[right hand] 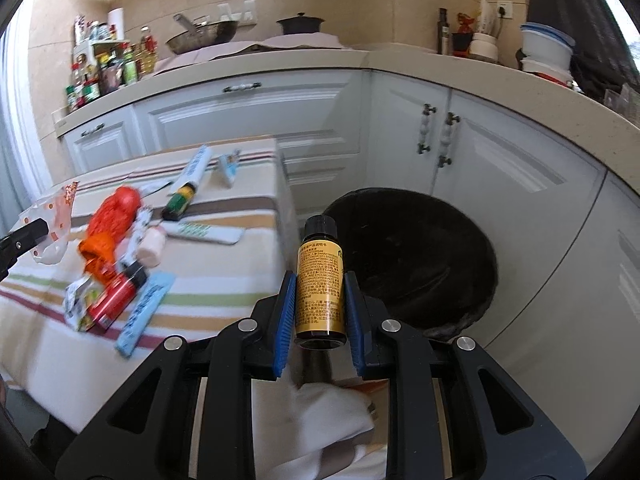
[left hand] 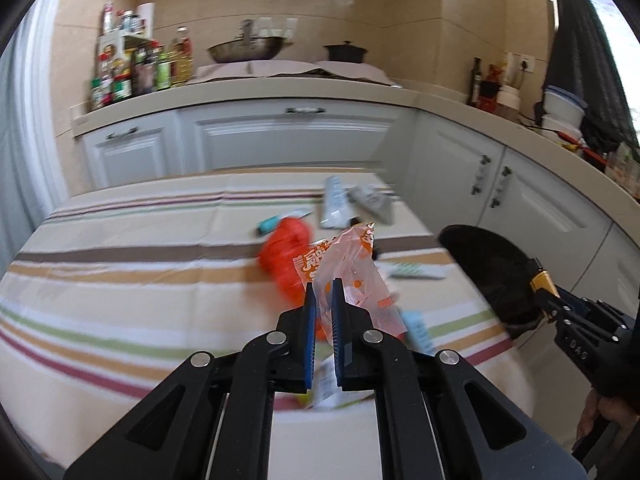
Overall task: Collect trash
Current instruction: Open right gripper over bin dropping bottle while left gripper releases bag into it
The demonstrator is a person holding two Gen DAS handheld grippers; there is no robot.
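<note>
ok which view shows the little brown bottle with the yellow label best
The right wrist view: the brown bottle stands upright and sharp between the right gripper fingers, label readable. The left wrist view shows only a sliver of its yellow label against the black bin.

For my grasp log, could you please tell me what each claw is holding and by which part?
The left claw pinches the clear orange-printed plastic bag near its lower end. The right claw clamps the small amber bottle by its labelled sides.

Glossy-labelled bottle [right hand: 320, 280] (thin crinkly plastic wrapper [left hand: 352, 272]).
</note>
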